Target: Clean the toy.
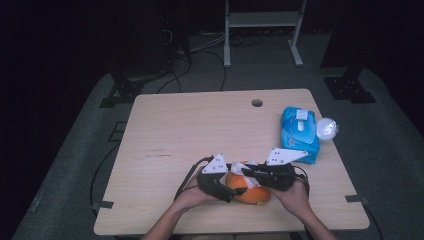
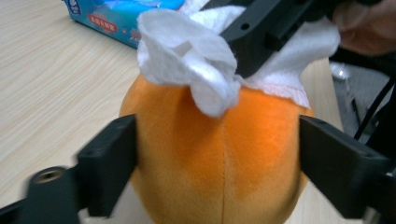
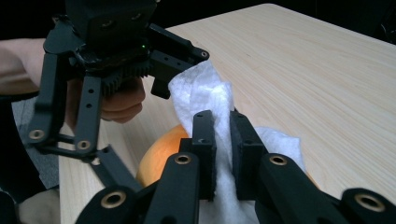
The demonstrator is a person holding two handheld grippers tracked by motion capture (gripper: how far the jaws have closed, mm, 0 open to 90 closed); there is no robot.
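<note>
An orange plush fruit (image 1: pixel 252 194) sits near the table's front edge. My left gripper (image 1: pixel 239 189) comes in from the left, and in the left gripper view its two jaws press on either side of the orange fruit (image 2: pixel 210 177). A white tissue (image 2: pixel 187 51) lies crumpled on top of the fruit. My right gripper (image 3: pixel 223 126) is shut on that tissue (image 3: pixel 201 88), with a fold pinched between its pads and standing up above them. Under the tissue the orange fruit (image 3: pixel 161 151) peeks out. From the right, the right gripper (image 1: pixel 254 172) reaches over the fruit.
A blue pack of wipes (image 1: pixel 299 134) lies at the table's right edge with a white round object (image 1: pixel 326 129) beside it. A cable hole (image 1: pixel 257 103) sits near the far edge of the wooden table (image 1: pixel 190 125). Cables trail off the front left.
</note>
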